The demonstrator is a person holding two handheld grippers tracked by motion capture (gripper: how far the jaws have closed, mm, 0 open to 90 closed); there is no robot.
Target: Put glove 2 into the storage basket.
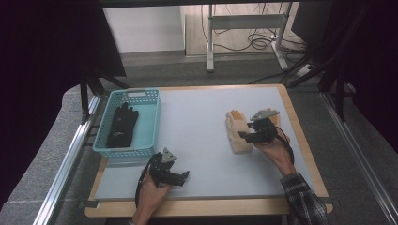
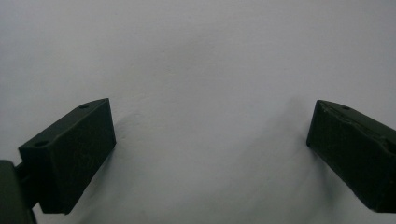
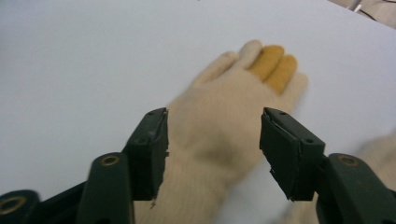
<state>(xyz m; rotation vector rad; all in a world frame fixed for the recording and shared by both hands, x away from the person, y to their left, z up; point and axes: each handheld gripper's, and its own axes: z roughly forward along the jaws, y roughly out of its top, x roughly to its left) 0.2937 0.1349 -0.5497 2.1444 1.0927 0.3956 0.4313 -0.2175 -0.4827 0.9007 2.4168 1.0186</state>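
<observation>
The right gripper [image 3: 212,149] is seen with its jaws spread wide, one on each side of a cream glove [image 3: 219,126]; nothing is gripped. The glove, with two orange fingertips [image 3: 273,65], is laid flat at the right of the table [image 1: 197,117], its fingers pointed to the far side. The left gripper [image 2: 210,140] is held just as wide apart over bare tabletop at the near left. A black glove [image 1: 121,124] is kept in the blue basket [image 1: 152,122] at the far left.

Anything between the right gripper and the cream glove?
Nothing visible. The right gripper sits open just over the cream glove, one jaw on each side of its palm, with bare table around it.
</observation>
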